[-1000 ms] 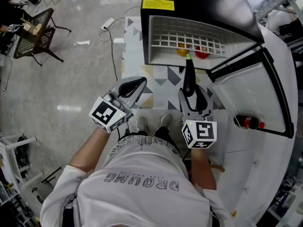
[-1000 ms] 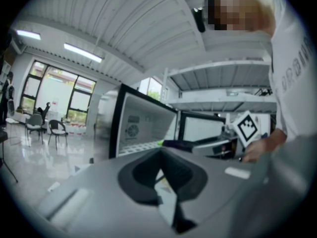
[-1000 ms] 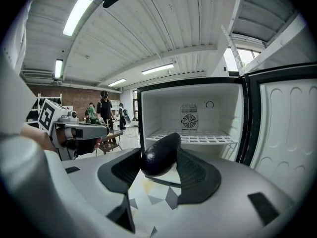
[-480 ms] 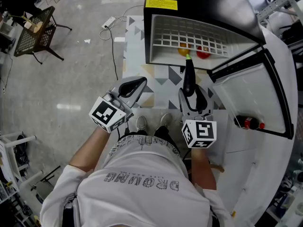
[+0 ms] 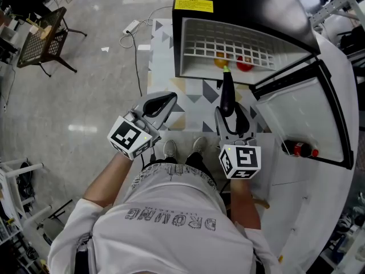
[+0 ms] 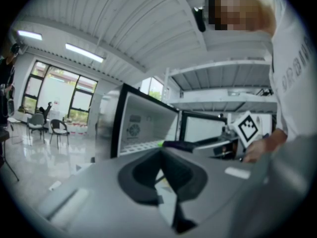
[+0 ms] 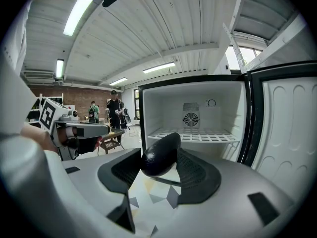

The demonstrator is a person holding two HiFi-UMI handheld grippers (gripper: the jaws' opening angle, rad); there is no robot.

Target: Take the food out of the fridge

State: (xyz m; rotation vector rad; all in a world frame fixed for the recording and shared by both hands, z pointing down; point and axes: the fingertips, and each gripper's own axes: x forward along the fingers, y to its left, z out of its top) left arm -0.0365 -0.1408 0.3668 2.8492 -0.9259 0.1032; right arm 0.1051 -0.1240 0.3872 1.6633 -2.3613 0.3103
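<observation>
Nothing moved: right gripper point(image 7: 159, 157) clamps the eggplant point(image 5: 227, 93) (fridge point(image 5: 239, 4) open); left gripper point(image 6: 160, 153) closed, empty

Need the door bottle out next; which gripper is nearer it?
Right. The right gripper, gripping an eggplant, is just left of the bottle; the left gripper sits farther left.

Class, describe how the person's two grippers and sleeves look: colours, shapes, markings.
The left gripper and right gripper are grey shells with black pads. Each carries a white cube with black square markers. The T-shirt is white, short-sleeved, with grey lettering.
</observation>
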